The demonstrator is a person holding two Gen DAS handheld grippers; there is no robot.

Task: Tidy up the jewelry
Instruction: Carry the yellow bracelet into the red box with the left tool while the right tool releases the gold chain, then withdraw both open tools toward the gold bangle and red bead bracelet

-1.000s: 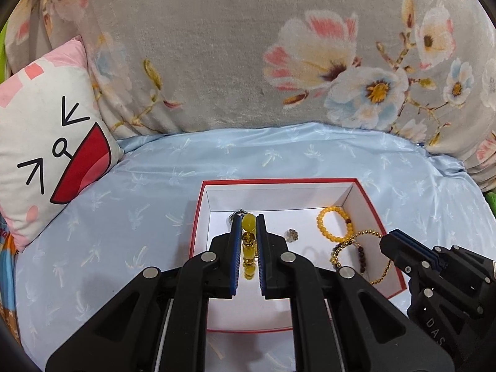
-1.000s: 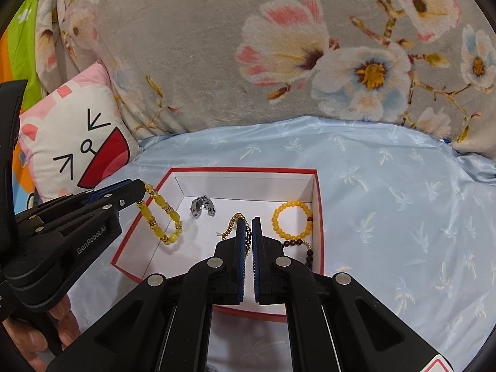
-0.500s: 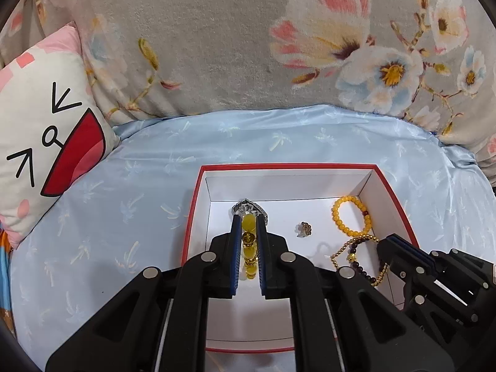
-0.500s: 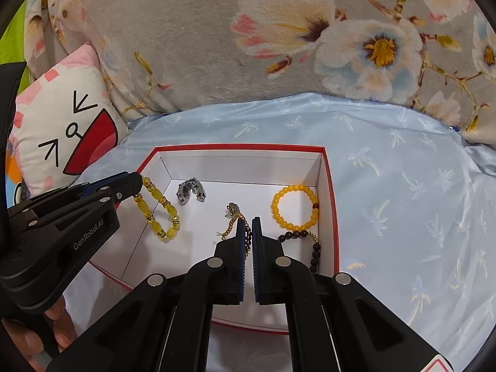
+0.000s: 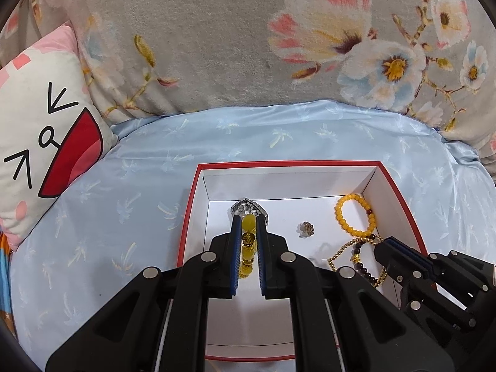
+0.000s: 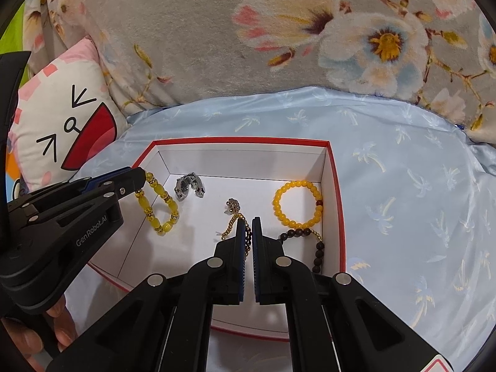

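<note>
A white box with a red rim (image 5: 189,217) lies on a light-blue sheet. My left gripper (image 5: 248,220) is shut on a yellow bead bracelet (image 5: 248,249) inside the box, just before a silver watch (image 5: 246,206). From the right wrist, that yellow bracelet (image 6: 161,207) hangs from the left gripper (image 6: 140,178) down to the box floor. My right gripper (image 6: 248,221) is shut on a dark and gold bead strand (image 6: 248,243), which trails rightward (image 6: 317,248). An orange bead bracelet (image 6: 297,204) and a small brooch (image 6: 233,205) lie on the box floor.
A cartoon-face pillow (image 5: 40,142) leans at the left. A grey floral blanket (image 5: 248,46) rises behind the box. Light-blue sheet (image 6: 418,201) spreads to the right. A person's hand (image 6: 31,338) holds the left gripper's handle.
Both grippers have come down and forward into the box with their strands still held. The box now looks larger and nearer in both views.
</note>
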